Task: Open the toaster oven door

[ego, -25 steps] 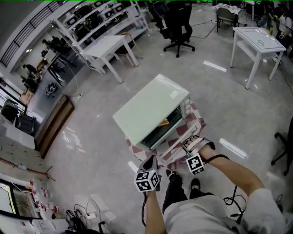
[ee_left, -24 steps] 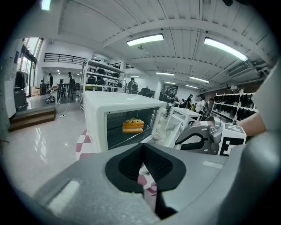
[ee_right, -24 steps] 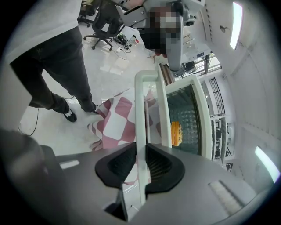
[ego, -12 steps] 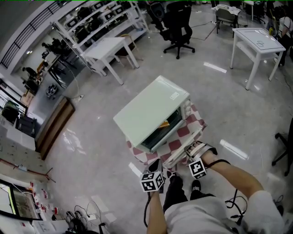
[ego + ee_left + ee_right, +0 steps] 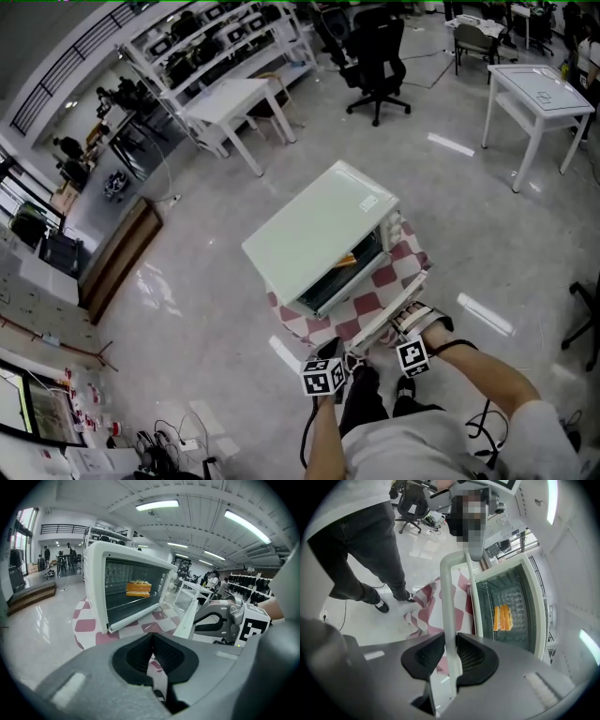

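1. The toaster oven (image 5: 319, 230) sits on a red-and-white checked cloth (image 5: 291, 321) over a small stand. It fills most of the top, with its front toward the person.
2. The door (image 5: 380, 302) is swung down and out over the stand's near edge. The cavity is fully exposed in both gripper views, with toast-like slices (image 5: 502, 617) on the rack. I'd call the task all but done.
3. The right gripper (image 5: 451, 645) has the white door handle (image 5: 449, 599) between its jaws. The gap is narrow, the pads look to be on the bar on both sides, and the jaws are easing open.
4. The left gripper (image 5: 151, 641) has its pads together at the tips with nothing between them. It's parked low beside the door, apart from the oven.
5. Risk: if the hinge is sprung and the door isn't at its stop, it may snap back up or drop once the pads come off.
6. Risk: any pull toward the person while the bar is between the pads drags the oven on the loose cloth. The box looks light and there's little spare room on the stand, so it could slide or tip forward.
7. Risk: backing the right gripper out at an angle could hook the handle and jerk the door.
8. The left gripper is free to brace the oven body if it shifts.
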Action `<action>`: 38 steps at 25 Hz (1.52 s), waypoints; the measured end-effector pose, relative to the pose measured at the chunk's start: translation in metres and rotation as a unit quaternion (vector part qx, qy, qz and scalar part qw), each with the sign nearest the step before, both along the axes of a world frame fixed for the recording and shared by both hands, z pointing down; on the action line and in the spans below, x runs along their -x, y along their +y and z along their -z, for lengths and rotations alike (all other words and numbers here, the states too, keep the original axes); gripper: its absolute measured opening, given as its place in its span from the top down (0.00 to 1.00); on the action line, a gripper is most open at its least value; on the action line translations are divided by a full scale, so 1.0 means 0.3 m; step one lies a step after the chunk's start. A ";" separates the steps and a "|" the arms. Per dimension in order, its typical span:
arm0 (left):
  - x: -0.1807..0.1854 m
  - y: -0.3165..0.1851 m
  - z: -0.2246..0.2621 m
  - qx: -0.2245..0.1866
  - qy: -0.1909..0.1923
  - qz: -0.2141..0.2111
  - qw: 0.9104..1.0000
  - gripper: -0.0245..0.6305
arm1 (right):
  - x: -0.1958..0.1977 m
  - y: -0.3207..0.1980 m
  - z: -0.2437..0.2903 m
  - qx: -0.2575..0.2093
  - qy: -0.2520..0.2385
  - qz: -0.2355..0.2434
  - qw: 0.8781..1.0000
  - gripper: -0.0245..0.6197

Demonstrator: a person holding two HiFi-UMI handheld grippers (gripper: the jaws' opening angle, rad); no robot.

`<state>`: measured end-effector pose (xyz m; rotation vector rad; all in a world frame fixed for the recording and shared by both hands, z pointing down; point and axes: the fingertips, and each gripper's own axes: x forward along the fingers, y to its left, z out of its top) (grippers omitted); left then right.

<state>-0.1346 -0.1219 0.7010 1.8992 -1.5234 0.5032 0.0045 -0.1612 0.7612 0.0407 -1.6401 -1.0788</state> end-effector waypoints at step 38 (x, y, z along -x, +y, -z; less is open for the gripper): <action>-0.047 0.085 -0.036 0.022 0.005 -0.015 1.000 0.95 | 0.000 0.034 -0.150 0.051 0.059 0.051 0.996 0.77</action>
